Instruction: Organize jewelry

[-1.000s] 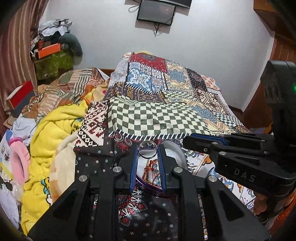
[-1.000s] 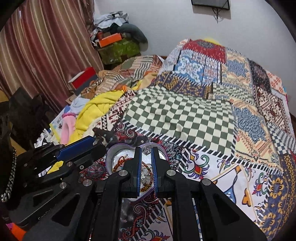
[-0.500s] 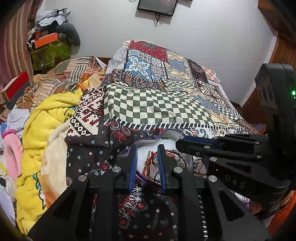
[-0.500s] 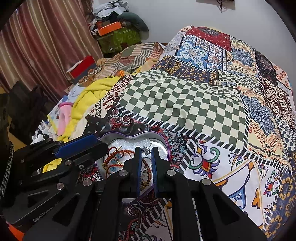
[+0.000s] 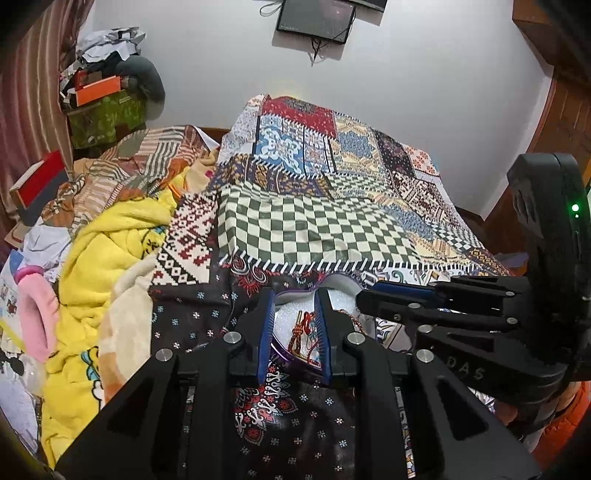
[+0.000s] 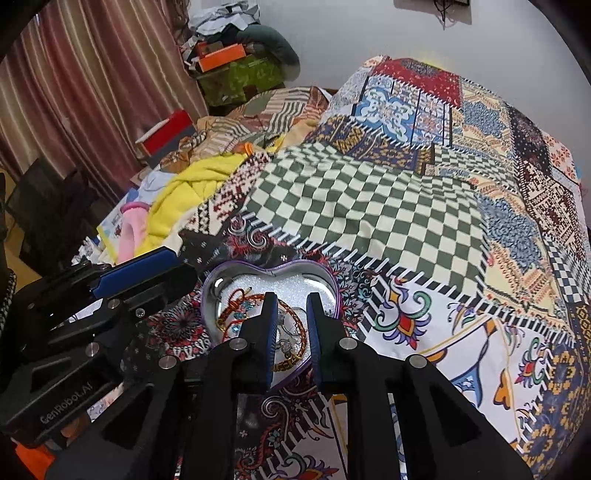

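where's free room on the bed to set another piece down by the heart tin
Free: the green checkered patch just beyond the heart tin, and the white floral patch right of it. Crowded: left of the tin, the left gripper and the yellow blanket.

- Heart-shaped tin (image 6: 271, 275): its near rim is tucked behind the right tool's (image 6: 291, 295) fingers.
- Left view: tin mostly masked by both tools.
- Small pieces between the bracelets (image 6: 295, 325) are too tiny to identify.
- Wall screen (image 5: 317, 18) is clipped at the top.

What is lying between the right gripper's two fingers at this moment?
In the right wrist view, the right gripper brackets the heart-shaped tin, with a red bracelet inside.
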Available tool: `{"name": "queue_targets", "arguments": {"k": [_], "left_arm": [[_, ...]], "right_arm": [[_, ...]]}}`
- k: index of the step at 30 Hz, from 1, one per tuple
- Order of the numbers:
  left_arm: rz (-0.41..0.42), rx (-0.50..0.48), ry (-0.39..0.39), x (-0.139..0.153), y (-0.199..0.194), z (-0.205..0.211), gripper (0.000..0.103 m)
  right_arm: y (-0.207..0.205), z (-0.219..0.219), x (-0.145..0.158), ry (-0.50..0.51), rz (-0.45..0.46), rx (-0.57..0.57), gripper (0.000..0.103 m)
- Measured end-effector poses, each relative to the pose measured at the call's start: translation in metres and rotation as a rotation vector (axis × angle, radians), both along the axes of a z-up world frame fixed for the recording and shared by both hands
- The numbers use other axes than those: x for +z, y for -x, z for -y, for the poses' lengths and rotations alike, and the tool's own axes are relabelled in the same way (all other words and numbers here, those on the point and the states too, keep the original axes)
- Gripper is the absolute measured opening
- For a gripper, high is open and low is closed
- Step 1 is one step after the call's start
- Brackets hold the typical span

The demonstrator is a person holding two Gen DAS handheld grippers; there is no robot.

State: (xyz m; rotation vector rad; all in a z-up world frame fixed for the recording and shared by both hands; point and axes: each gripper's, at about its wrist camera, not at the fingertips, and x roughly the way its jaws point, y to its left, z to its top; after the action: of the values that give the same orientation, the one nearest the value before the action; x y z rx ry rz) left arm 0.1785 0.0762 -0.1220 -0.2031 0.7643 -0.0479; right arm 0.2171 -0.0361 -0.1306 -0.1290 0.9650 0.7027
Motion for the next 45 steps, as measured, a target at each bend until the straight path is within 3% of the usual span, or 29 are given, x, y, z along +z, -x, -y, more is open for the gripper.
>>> {"name": "queue_targets", "arguments": {"k": [9, 16, 21, 27, 30, 32, 36, 38, 41, 45], "left_arm": [[0.121, 0.000, -0.030, 0.054, 0.028, 0.010, 0.020], [0.282, -0.009, -0.059, 0.111, 0.070, 0.027, 0.020], [0.435, 0.007, -0.103, 0.149, 0.117, 0.042, 0.030], [0.581, 0.062, -0.163, 0.173, 0.169, 0.055, 0.044], [0.616, 0.082, -0.171, 0.180, 0.186, 0.056, 0.047], [0.634, 0.096, -0.180, 0.183, 0.195, 0.054, 0.057], [0.659, 0.120, -0.191, 0.188, 0.208, 0.053, 0.073], [0.666, 0.137, -0.198, 0.188, 0.213, 0.053, 0.091], [0.677, 0.155, -0.213, 0.187, 0.219, 0.053, 0.094], [0.672, 0.162, -0.233, 0.186, 0.221, 0.056, 0.099]], "right_arm": [[0.024, 0.027, 0.059, -0.078, 0.132, -0.060, 0.014], [0.074, 0.051, 0.125, -0.161, 0.330, -0.097, 0.014], [0.119, 0.067, 0.163, -0.223, 0.482, -0.134, 0.014], [0.158, 0.082, 0.183, -0.268, 0.607, -0.190, 0.017], [0.174, 0.086, 0.186, -0.277, 0.660, -0.225, 0.045], [0.186, 0.089, 0.187, -0.273, 0.716, -0.265, 0.073], [0.202, 0.090, 0.189, -0.256, 0.795, -0.299, 0.086], [0.207, 0.088, 0.188, -0.249, 0.810, -0.308, 0.094], [0.208, 0.086, 0.187, -0.245, 0.822, -0.321, 0.103], [0.210, 0.089, 0.186, -0.248, 0.806, -0.318, 0.103]]}}
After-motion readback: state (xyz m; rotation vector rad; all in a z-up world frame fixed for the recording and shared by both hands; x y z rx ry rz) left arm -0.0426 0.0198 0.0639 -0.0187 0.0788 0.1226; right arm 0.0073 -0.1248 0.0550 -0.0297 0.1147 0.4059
